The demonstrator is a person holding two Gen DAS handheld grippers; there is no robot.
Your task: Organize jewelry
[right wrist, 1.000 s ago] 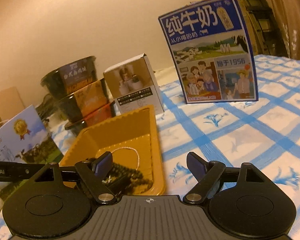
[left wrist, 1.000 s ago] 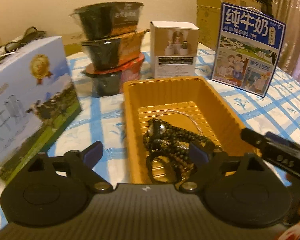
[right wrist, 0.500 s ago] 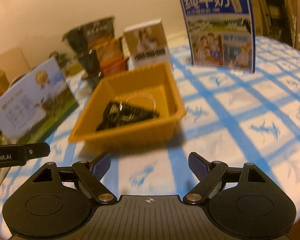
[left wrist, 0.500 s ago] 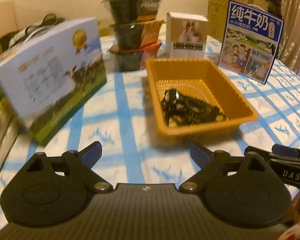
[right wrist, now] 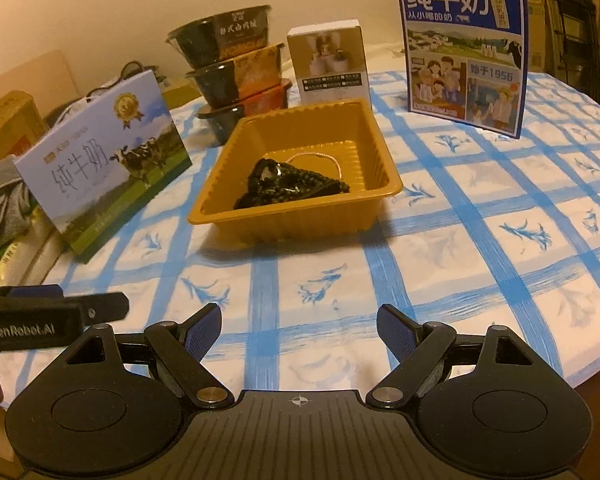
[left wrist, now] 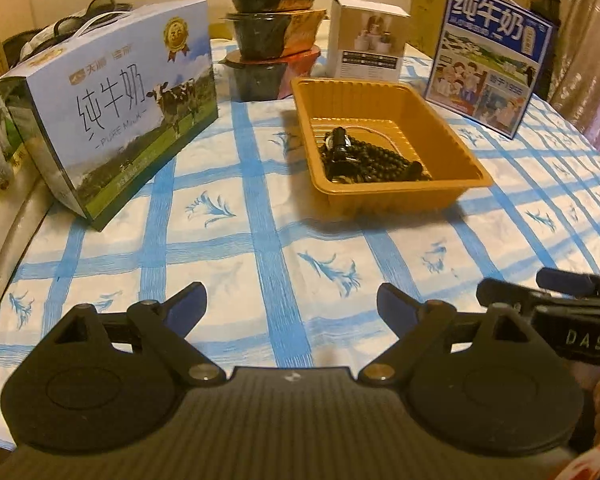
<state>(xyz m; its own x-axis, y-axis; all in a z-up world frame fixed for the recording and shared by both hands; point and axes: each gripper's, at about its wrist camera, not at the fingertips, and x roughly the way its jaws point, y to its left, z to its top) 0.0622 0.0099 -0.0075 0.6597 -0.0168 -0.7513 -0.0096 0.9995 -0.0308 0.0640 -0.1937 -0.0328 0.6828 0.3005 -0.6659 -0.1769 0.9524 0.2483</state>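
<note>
left gripper (left wrist: pixel 292 304) agape, empty | right gripper (right wrist: pixel 299 326) agape, empty

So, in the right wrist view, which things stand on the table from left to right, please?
Milk box with the cow → stacked black bowls → orange tray with the dark beads → small white box → blue milk carton.
</note>
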